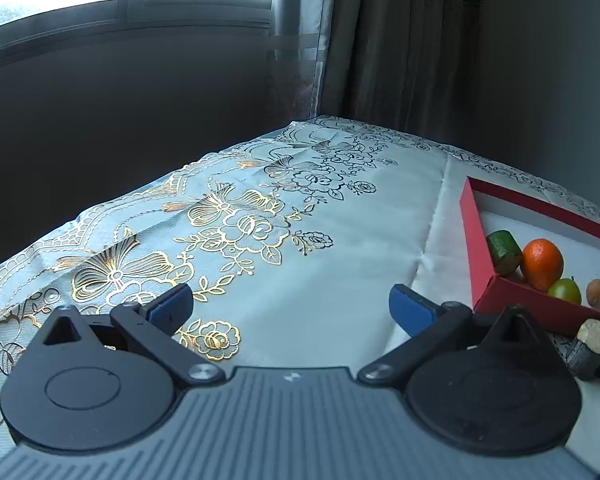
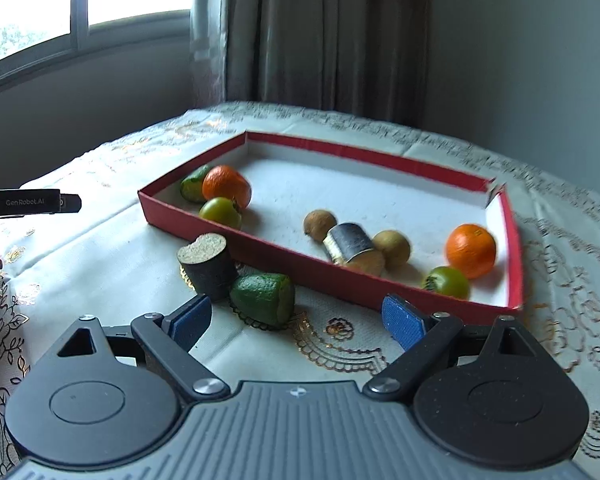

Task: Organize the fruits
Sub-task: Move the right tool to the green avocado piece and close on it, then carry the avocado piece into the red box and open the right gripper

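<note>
In the left wrist view, the left gripper [image 1: 291, 307] was seen with fingers spread and empty above the table [image 1: 339, 240], the red tray [image 1: 473, 236] lying to its right.

In the right wrist view, the right gripper [image 2: 298, 318] was seen released, nothing between its fingers. The green fruit piece [image 2: 262, 298] lay on the table just outside the tray [image 2: 300, 270], touching the dark cut piece [image 2: 210, 270]. It was judged light, rigid and somewhat slippery, best taken across its rounded sides.

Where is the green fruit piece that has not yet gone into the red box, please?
In the right wrist view, the green fruit piece lies on the tablecloth outside the red box, touching the dark cylinder piece.

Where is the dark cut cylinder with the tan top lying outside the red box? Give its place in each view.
Left wrist: dark cylinder at far right edge, below the red box.
Right wrist: left of centre, touching the green cut fruit.
Shared landmark: the box's near wall.
</note>
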The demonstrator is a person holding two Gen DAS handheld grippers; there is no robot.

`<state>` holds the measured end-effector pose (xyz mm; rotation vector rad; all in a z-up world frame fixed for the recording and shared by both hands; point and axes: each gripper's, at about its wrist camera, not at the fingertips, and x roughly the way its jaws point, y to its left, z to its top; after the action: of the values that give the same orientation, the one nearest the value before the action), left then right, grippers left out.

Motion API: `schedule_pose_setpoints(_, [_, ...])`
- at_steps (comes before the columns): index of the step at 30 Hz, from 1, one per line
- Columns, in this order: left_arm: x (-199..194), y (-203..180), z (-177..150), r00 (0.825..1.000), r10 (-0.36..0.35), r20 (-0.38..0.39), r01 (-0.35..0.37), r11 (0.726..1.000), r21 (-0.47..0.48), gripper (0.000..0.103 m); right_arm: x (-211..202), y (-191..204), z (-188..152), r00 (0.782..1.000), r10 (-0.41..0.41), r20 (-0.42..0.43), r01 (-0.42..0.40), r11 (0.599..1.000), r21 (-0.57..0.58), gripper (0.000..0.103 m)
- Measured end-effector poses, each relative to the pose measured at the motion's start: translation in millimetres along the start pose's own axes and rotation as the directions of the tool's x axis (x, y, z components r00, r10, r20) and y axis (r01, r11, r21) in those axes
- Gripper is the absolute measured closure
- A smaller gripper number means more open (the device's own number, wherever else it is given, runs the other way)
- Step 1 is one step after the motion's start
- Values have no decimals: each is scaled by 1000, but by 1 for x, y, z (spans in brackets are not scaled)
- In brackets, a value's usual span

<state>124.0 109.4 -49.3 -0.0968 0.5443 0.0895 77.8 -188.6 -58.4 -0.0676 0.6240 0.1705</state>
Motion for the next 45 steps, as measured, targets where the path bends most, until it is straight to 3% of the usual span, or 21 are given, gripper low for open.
schedule_pose_setpoints(3, [1, 0, 0, 1000, -1, -4, 1, 1000, 2, 0, 7, 3, 0, 999, 24, -26, -25, 1000, -18, 13])
schedule_pose_setpoints(6, [1, -1, 0, 1000, -1, -5, 1, 1000, 3, 0, 14, 9, 2, 997, 43, -57, -46, 998, -49, 31])
schedule_pose_setpoints(10, [2, -1, 0, 1000, -2, -7, 2, 1000, 0, 0, 22, 12, 4, 996, 54, -70, -58, 997, -53, 36])
schedule_pose_setpoints(17, [3, -1, 0, 1000, -2, -11, 2, 1000, 0, 0, 24, 10, 8, 996, 70, -58, -72, 997, -41, 62])
schedule_pose_setpoints(45, [5, 0, 0, 1000, -9, -25, 9, 1000, 2, 0, -33, -16, -7, 995, 78, 68, -82, 995, 61, 64])
